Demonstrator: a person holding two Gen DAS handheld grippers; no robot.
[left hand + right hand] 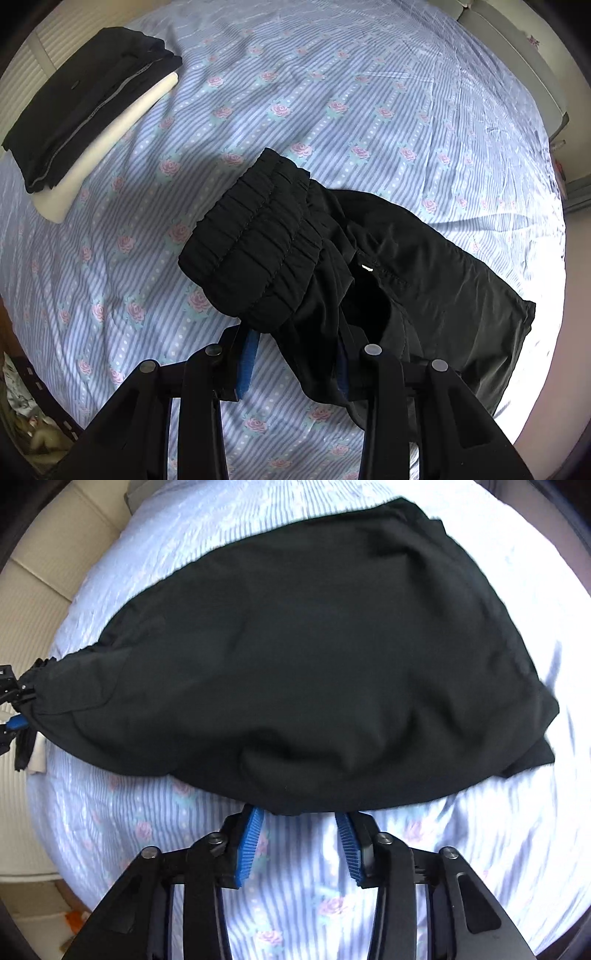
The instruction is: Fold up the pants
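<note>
The black pants (314, 657) are lying bunched across the striped rose-print bedsheet (332, 92), toward the near edge of the bed, with the gathered elastic waistband (255, 243) flipped up over the rest of the fabric. The left gripper (295, 354) is clamped on the waistband end, cloth packed between its blue pads. The right gripper (299, 834) has its jaws apart with bare sheet between them, tips right at the near hem of the pants but not gripping anything as far as I can see. So I'd say we're mid-fold, one end held and the other waiting for a pinch. Next move probably needs the right one to grab that edge cleanly. Over by the far left corner there's a stack of folded clothes (85, 110), already done.
</note>
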